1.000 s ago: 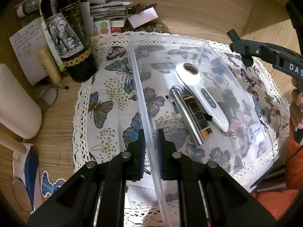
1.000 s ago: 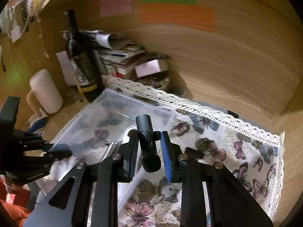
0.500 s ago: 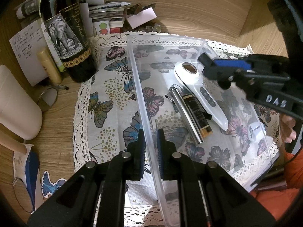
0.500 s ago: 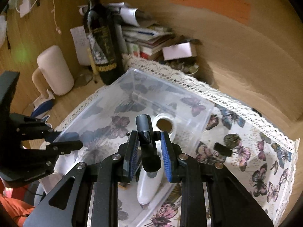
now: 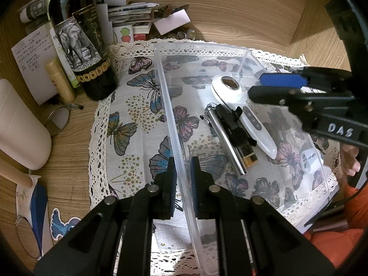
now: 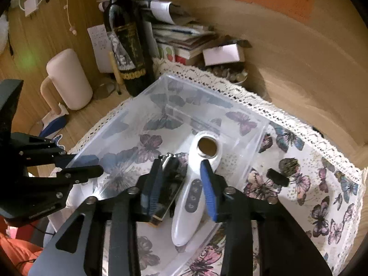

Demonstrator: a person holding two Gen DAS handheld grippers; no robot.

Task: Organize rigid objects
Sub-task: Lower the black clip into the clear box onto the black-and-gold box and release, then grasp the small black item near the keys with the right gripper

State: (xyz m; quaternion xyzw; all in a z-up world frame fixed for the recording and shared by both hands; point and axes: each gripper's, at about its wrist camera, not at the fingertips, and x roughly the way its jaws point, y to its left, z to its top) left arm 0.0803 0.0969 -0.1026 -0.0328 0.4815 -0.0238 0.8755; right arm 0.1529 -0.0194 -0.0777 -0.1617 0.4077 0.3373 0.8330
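A clear plastic bin [image 5: 232, 50] stands on a butterfly cloth. My left gripper [image 5: 183, 174] is shut on the bin's near left wall. Inside lie a white handheld device [image 5: 243, 112], a silver metal tube [image 5: 226, 142], a dark bar with a gold end [image 5: 247, 154] and a black clip-like part [image 5: 230, 117] on top of them. My right gripper [image 6: 181, 184] is open and empty above these items; it also shows in the left wrist view [image 5: 273, 85]. In the right wrist view the white device [image 6: 191, 197] and the black part [image 6: 169, 179] lie below its fingers.
A dark wine bottle [image 5: 82, 43] stands at the bin's back left, by stacked papers and books [image 5: 133, 16]. A cream mug [image 5: 20, 135] sits left. A small black piece [image 6: 277, 177] lies on the cloth right of the bin. Wooden walls enclose the back and right.
My right gripper came over the bin, opened and let go of the black part, which now lies in the bin on the other items. My left gripper has kept its hold.
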